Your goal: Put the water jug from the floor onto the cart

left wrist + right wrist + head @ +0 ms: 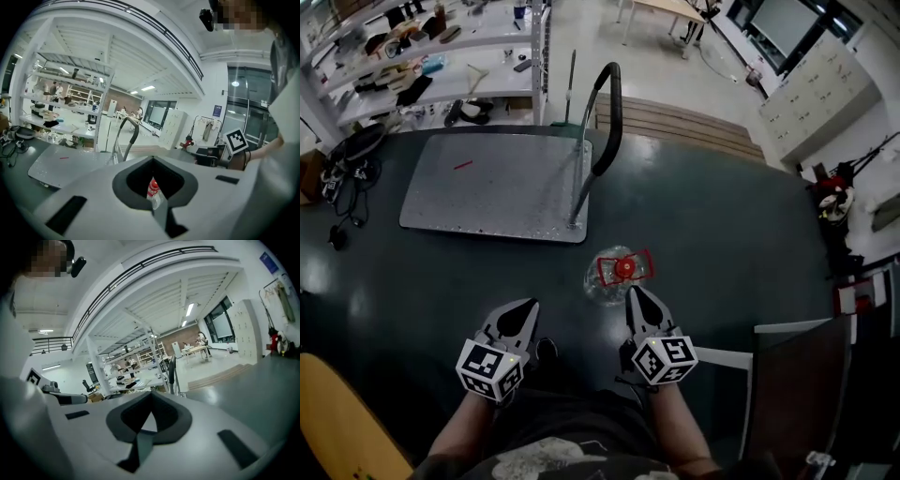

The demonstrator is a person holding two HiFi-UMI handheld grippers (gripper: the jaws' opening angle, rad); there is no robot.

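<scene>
The water jug (617,273) is clear plastic with a red cap and red handle. It stands on the dark floor just in front of the cart's near right corner. The cart is a grey flat platform (492,192) with a black-topped push handle (607,112). My right gripper (632,292) is shut and empty, its tip just short of the jug's near side. My left gripper (528,307) is also shut and empty, off to the jug's left. In the left gripper view the jug (153,189) shows through the window between the closed jaws of the left gripper (152,161).
Shelving (422,56) loaded with tools stands behind the cart. Cables (342,178) lie on the floor at the left. A yellow object (337,422) is at the lower left. A white-edged dark panel (797,394) stands at the lower right. Wooden steps (675,122) lie beyond the handle.
</scene>
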